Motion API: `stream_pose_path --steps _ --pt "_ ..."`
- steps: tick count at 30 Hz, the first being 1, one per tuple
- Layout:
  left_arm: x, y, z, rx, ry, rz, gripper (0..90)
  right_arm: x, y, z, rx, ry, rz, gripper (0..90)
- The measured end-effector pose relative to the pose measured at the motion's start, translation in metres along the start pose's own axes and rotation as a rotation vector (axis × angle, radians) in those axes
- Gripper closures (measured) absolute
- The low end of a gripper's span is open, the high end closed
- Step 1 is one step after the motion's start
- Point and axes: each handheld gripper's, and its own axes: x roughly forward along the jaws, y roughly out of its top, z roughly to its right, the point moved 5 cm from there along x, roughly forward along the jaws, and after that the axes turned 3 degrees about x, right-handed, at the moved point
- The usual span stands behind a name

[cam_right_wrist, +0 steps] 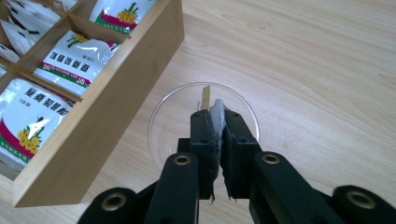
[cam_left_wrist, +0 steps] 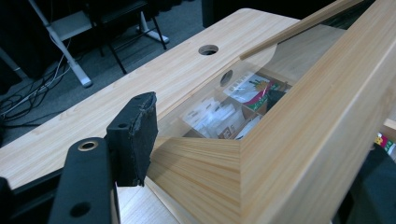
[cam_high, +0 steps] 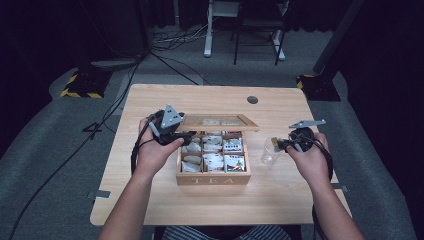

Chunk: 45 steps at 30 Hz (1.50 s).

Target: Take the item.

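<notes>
A wooden tea box marked TEA stands mid-table, its compartments full of white tea packets. Its glass-paned lid is raised, and my left gripper is shut on the lid's left frame. In the left gripper view the wooden lid frame sits between the jaws of the left gripper, with one pad against it. To the right of the box stands a clear glass cup. My right gripper is shut on a small tea bag right above the cup's rim.
The table has a round cable hole at the back. Behind the table are a chair and desk legs and cables on the grey floor. The box's side wall lies close to the left of the cup.
</notes>
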Motion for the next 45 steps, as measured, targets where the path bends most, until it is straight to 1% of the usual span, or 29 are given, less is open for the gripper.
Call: stream_pose_path --steps 9,13,17,23,25,27,29,35,41,45 --pt "0.000 0.000 0.000 0.000 -0.001 0.000 35.2 0.010 -0.002 -0.003 -0.019 0.000 -0.042 84.3" --pt "0.000 0.000 0.000 0.004 0.003 -0.001 35.2 0.013 -0.004 -0.004 -0.020 -0.005 -0.058 84.1" --pt "0.000 0.000 0.000 0.000 -0.002 -0.002 34.8 0.017 -0.006 -0.004 -0.022 -0.005 -0.075 83.9" --pt "0.000 0.000 0.000 0.001 0.001 -0.001 34.8 0.021 -0.007 -0.004 -0.024 -0.004 -0.084 83.7" --pt "0.000 0.000 0.000 0.002 0.002 -0.003 34.7 0.022 -0.007 -0.004 -0.023 -0.009 -0.084 82.0" --pt "0.000 0.000 0.000 0.002 0.001 -0.004 34.8 0.023 -0.007 -0.002 -0.027 -0.015 -0.074 77.1" --pt "0.000 0.000 0.000 0.002 0.002 -0.003 34.8 0.023 -0.006 -0.001 -0.035 -0.027 -0.065 74.5" --pt "0.000 -0.001 0.000 0.003 0.001 -0.006 34.8 0.019 -0.002 0.000 -0.035 -0.033 -0.004 63.6" --pt "0.000 0.000 0.000 0.002 0.001 -0.004 34.8 0.009 0.005 0.006 -0.024 -0.052 0.114 53.0" --pt "0.000 0.000 0.000 0.002 0.000 -0.005 34.8 0.001 0.008 0.014 0.000 -0.057 0.173 48.3"
